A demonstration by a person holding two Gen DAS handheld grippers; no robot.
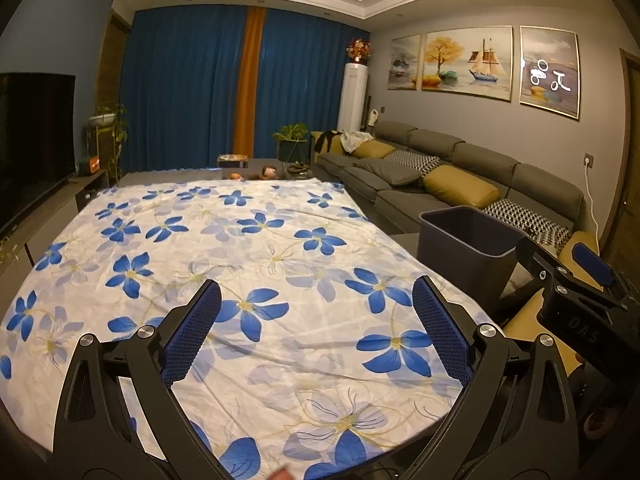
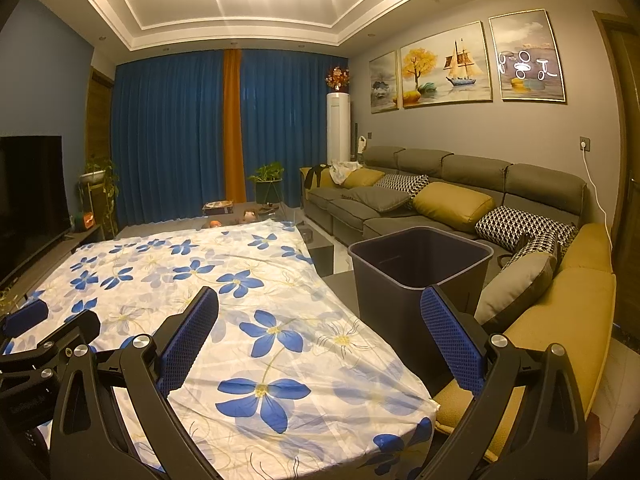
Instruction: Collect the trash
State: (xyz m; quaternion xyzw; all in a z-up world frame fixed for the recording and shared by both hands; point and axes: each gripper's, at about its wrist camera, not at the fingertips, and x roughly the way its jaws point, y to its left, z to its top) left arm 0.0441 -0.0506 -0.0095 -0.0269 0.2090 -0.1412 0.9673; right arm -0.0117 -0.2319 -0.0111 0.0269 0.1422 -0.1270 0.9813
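A dark grey bin (image 2: pixel 420 268) stands open to the right of a table covered with a white cloth with blue flowers (image 2: pixel 240 280). The bin also shows in the left wrist view (image 1: pixel 468 244), its inside looking empty. My left gripper (image 1: pixel 316 312) is open and empty above the near part of the cloth (image 1: pixel 240 260). My right gripper (image 2: pixel 320 320) is open and empty above the cloth's right edge, with its right finger (image 2: pixel 452 340) in front of the bin. The right gripper's body shows at the right in the left wrist view (image 1: pixel 580 292). No trash shows on the cloth.
A grey sofa (image 2: pixel 440 184) with yellow and patterned cushions runs along the right wall. A yellow cushion (image 2: pixel 560 320) lies right of the bin. A TV (image 1: pixel 32 140) stands at the left. Small items (image 1: pixel 248 172) sit past the table's far end. Blue curtains (image 1: pixel 192 92) hang behind.
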